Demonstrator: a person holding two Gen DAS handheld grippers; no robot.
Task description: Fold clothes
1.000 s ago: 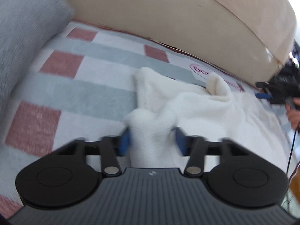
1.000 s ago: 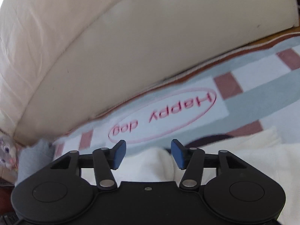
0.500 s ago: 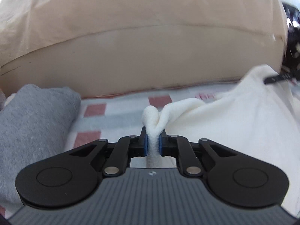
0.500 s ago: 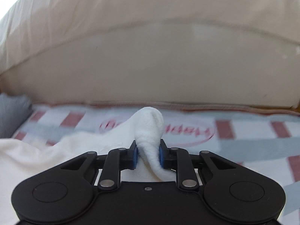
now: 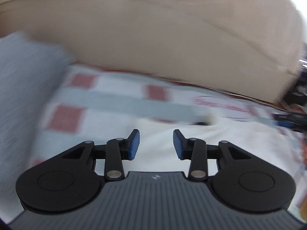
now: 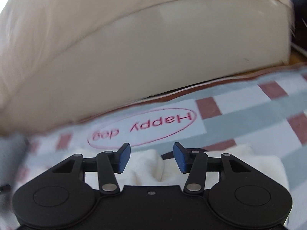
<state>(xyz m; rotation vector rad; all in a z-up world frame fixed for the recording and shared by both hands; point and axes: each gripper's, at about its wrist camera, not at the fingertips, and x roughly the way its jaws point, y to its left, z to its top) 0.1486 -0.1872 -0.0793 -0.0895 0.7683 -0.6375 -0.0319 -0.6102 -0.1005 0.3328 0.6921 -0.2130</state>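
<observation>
The biggest thing in both views is the beige cushion [image 5: 153, 38], a big padded block filling the whole top half and sitting along the far edge of the checkered blanket [image 5: 119, 103]. That blanket is white with grey bands and dull red squares, and in the right wrist view you can read a pink oval logo [image 6: 142, 126] saying "Happy dog", upside down from this angle. On the left side of the left wrist view there's a grey folded garment [image 5: 25, 80], pretty blurred, lying on the blanket right up against the cushion. The thing actually being folded, the white fleece garment [image 5: 220, 143], is lying on the blanket below both tools, with a bunched-up ridge of it [image 6: 147, 164] showing just under the right one. Left gripper [image 5: 156, 143] is tilted down toward the fleece, blue pads spread wide apart with nothing between them, so it's let go. Right gripper [image 6: 152, 157] is the same deal: angled down and forward toward the logo, pads parted, nothing pinched, and the fabric bump sits below the gap. Can't tell if either one is touching the cloth. At the far right edge of the left view a dark blue-tipped bit [image 5: 287, 118] pokes in over the fleece, too blurred to make out.
</observation>
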